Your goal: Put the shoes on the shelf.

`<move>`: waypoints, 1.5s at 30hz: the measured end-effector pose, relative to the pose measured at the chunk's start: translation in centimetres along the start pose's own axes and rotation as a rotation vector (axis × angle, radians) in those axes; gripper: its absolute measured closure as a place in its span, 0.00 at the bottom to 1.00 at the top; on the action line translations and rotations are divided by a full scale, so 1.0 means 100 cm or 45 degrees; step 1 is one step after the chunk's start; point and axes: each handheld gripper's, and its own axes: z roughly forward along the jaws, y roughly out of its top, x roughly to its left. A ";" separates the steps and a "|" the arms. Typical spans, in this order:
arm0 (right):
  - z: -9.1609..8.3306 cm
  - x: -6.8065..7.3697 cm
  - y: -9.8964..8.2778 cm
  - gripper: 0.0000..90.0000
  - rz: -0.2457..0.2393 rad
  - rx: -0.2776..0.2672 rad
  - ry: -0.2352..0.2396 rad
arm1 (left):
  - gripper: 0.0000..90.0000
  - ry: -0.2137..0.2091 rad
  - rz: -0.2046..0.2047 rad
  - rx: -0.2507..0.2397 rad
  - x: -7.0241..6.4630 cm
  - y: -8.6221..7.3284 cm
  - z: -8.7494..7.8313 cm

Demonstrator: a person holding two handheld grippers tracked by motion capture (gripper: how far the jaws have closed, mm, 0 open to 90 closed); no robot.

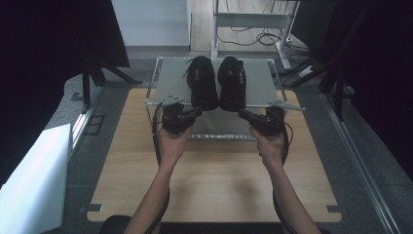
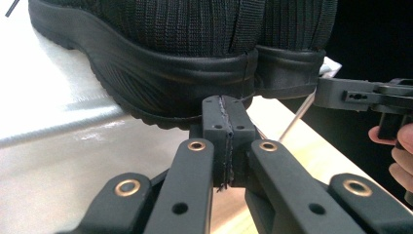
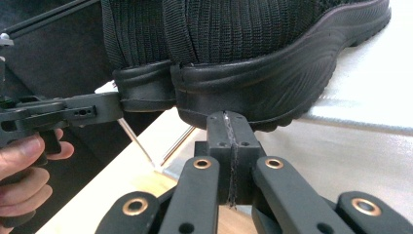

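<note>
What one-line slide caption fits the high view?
Two hands aim shut tools, left tool and right tool, at the heels of two black shoes on a metal rack.

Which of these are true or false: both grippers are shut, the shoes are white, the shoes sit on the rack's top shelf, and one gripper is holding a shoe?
1. Both grippers are shut. True: the left gripper and right gripper have their jaws pressed together.
2. The shoes are white. False: the left shoe and right shoe are black.
3. The shoes sit on the rack's top shelf. True.
4. One gripper holds a shoe. False: nothing is between either pair of jaws; both point at the heels.
</note>
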 end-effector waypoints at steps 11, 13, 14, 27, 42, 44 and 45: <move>0.019 -0.013 0.006 1.00 0.068 -0.013 -0.051 | 0.99 0.035 -0.073 0.010 0.015 0.008 0.017; 0.022 -0.016 0.006 1.00 0.085 -0.014 -0.056 | 0.99 0.045 -0.072 0.016 0.016 0.008 0.020; 0.023 -0.017 0.006 1.00 0.092 -0.014 -0.058 | 0.99 0.046 -0.075 0.019 0.017 0.007 0.021; 0.020 -0.032 0.020 1.00 0.103 -0.045 -0.191 | 0.99 0.222 -0.150 -0.047 0.048 0.022 0.014; 0.042 -0.037 0.038 1.00 0.045 0.033 -0.325 | 1.00 0.276 -0.064 0.110 0.050 0.043 0.048; 0.039 -0.040 0.040 1.00 0.041 0.039 -0.343 | 1.00 0.254 -0.058 0.112 0.048 0.043 0.050; 0.038 -0.041 0.040 1.00 0.042 0.041 -0.347 | 1.00 0.245 -0.053 0.111 0.045 0.043 0.052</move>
